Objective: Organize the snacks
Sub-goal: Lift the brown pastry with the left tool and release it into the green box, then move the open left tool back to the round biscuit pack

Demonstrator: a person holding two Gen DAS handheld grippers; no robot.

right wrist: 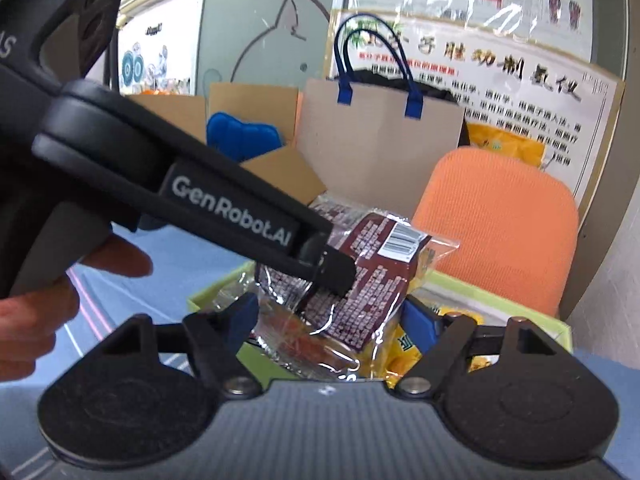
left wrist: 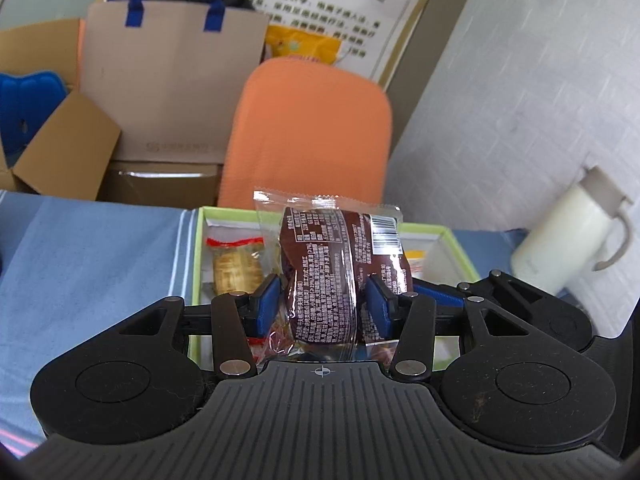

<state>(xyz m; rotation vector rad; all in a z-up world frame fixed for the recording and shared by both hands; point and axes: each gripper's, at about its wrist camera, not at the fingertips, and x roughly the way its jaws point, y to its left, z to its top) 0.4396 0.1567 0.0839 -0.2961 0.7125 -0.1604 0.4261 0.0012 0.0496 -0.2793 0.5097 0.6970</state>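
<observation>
The left gripper (left wrist: 322, 306) pinches a brown snack packet (left wrist: 324, 276) upright by its middle, lifted clear over the green-rimmed box (left wrist: 460, 240), likely for sorting. The right gripper (right wrist: 328, 320) clasps a clear-wrapped orange snack (right wrist: 296, 340). "GenRobot.AI" is readable on the left gripper's arm; beyond, an orange chair (left wrist: 308, 132) and Chinese poster (left wrist: 340, 12).

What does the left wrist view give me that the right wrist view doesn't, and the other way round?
Left wrist only: a white jug at the table's right, and a gold-wrapped snack lying in the green-rimmed box.

Right wrist only: the person's hand on the left gripper, plus a yellow packet between the right gripper fingers.

Both: the brown snack packet gripped by the left gripper, the orange chair, the paper bag.
</observation>
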